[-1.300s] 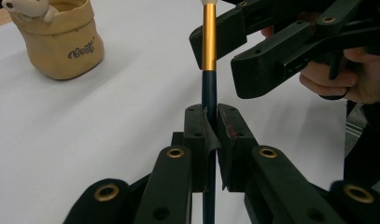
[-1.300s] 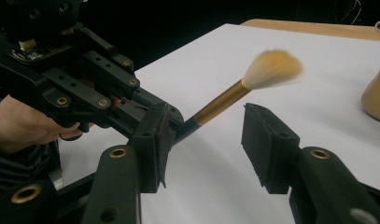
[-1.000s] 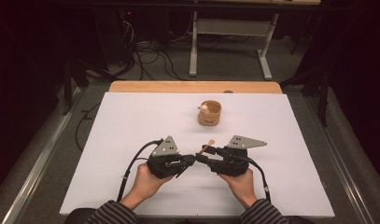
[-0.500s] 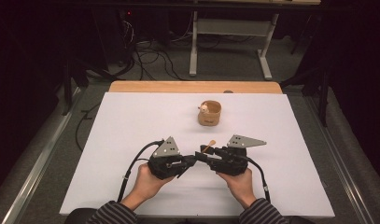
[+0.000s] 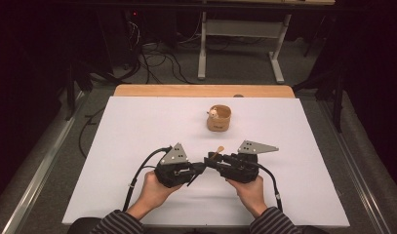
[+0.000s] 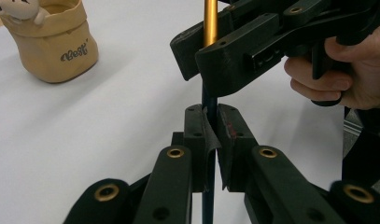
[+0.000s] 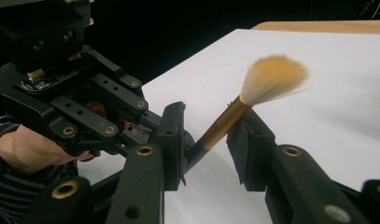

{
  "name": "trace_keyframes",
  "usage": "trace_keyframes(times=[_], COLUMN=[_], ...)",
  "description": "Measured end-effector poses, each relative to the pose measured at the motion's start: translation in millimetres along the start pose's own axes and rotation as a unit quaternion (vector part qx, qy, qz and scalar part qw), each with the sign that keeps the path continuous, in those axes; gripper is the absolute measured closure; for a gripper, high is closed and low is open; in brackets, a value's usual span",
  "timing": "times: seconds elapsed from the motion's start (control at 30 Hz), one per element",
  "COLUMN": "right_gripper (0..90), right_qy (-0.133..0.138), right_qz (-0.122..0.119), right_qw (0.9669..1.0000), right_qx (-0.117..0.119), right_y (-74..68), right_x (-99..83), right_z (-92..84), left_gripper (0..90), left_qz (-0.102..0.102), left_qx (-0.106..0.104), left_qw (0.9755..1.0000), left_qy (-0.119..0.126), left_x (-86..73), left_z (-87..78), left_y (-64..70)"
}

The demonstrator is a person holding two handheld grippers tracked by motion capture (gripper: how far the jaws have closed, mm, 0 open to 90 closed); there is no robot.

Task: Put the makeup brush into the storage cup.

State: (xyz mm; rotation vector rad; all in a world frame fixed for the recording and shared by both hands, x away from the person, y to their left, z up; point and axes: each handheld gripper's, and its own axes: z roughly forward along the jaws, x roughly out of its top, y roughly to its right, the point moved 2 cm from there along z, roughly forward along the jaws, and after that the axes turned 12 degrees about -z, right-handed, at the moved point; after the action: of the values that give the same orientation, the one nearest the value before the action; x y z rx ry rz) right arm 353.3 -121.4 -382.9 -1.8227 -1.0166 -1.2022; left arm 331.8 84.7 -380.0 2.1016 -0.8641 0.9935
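Matte white table (image 5: 137,146), fluffy brush (image 7: 271,79) (gold ferrule)

brush (image 7: 234,116) | dark handle, gold ferrule, fluffy tan bristles | tilted, bristles up and away | above the desk (image 5: 137,126), near its front edge, mid-width

Two tongs, left (image 5: 200,168) and right (image 5: 209,163), meet over one bench (image 5: 137,126). One brush (image 7: 253,100). One tan cup (image 5: 219,118).
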Motion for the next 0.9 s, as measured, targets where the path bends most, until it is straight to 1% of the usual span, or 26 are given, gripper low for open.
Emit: trace_keyframes(times=[0.13,0.27,0.3,0.33,0.4,0.5,0.6,0.77,0.9], right_gripper=[72.7,81.4,84.2,85.2,85.9,86.2,86.3,86.3,86.3], right_qy=[0.001,0.007,0.009,0.008,0.009,0.008,0.008,0.005,0.003], right_qz=[0.003,0.006,0.006,0.003,0.003,-0.003,-0.004,-0.009,-0.014], right_qw=[1.0,0.9999,0.9999,0.9999,0.9997,0.9998,0.9998,0.9999,0.9998], right_qx=[0.001,0.009,0.012,0.008,0.022,0.019,0.016,0.013,0.014], right_y=[-0.1,0.0,-0.5,-1.6,-2.4,-4.9,-4.2,-4.7,-5.2], right_x=[-0.2,-0.2,-0.1,0.0,-0.2,0.4,1.0,1.6,2.1], right_z=[0.2,-0.1,-0.1,0.0,0.5,0.7,-0.8,-1.5,-1.5], left_gripper=[83.0,83.0,89.7,90.0,90.0,89.8,89.3,82.3,72.6], left_qz=[0.002,0.004,0.01,0.008,0.007,0.008,0.01,0.009,0.004], left_qx=[0.0,-0.001,0.002,0.001,0.006,0.005,0.002,0.0,-0.002], left_qw=[1.0,1.0,0.9999,0.9999,0.9999,0.9999,0.9999,0.9999,1.0], left_qy=[0.003,0.003,0.007,0.006,0.007,0.007,0.008,0.007,0.009], left_x=[0.2,0.2,-0.2,0.1,0.1,-0.1,0.2,0.1,0.8], left_z=[-0.7,-0.9,-1.3,-1.2,-1.5,-1.8,-2.2,-3.5,-6.9], left_y=[0.0,0.3,0.9,0.8,0.5,0.6,1.8,1.6,-1.1])
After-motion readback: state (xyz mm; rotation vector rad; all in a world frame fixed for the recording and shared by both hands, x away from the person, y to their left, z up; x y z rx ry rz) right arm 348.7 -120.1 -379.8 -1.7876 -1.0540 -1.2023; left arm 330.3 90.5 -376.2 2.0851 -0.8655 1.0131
